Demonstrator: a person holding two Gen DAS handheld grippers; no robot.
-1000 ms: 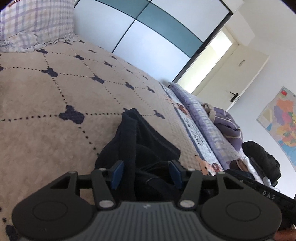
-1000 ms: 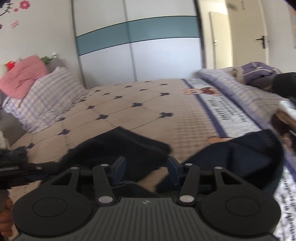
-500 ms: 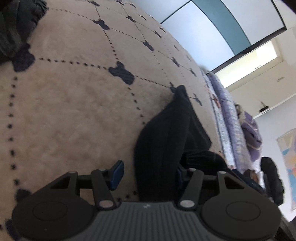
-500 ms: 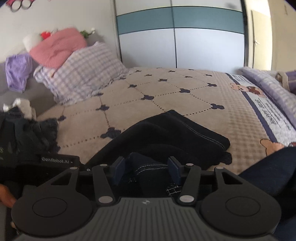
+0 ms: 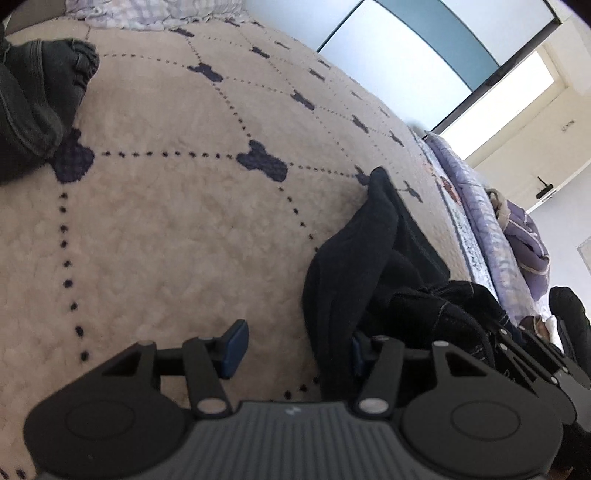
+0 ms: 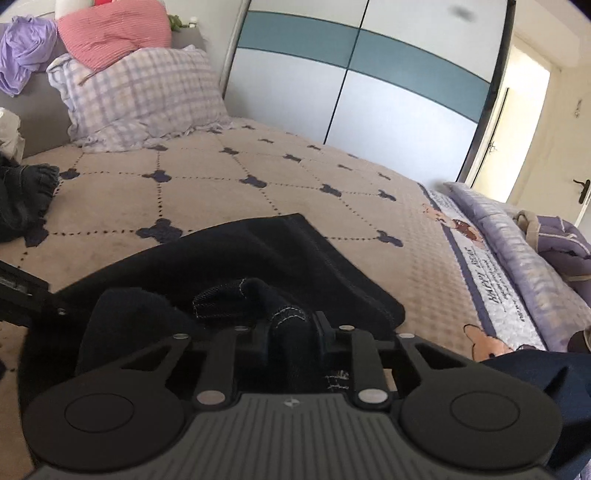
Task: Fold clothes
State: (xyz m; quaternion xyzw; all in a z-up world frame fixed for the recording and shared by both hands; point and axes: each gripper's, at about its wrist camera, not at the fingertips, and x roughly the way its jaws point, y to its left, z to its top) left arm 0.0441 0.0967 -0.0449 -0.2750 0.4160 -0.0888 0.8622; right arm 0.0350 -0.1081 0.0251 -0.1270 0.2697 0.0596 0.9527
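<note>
A dark navy garment [image 5: 369, 266], denim with pale stitching, lies crumpled on the beige bedspread [image 5: 166, 221]. My left gripper [image 5: 295, 350] is open just above the bed at the garment's left edge. Its left pad [image 5: 232, 347] is over bare bedspread, and cloth half covers its right pad. In the right wrist view the same garment [image 6: 258, 251] spreads ahead, and my right gripper [image 6: 290, 332] is shut on a bunched fold of it with the stitched hem sticking up between the fingers.
Another dark bundle of clothes [image 6: 22, 199] sits at the bed's left side. A checked pillow [image 6: 140, 96] and a pink one [image 6: 110, 33] lie at the headboard. A purple quilt [image 6: 517, 258] runs along the right edge, with a wardrobe [image 6: 369, 92] behind.
My right gripper has shut on the fold of the dark garment that lay between its open fingers. The left gripper has shifted left, so the garment now sits at its right finger.
</note>
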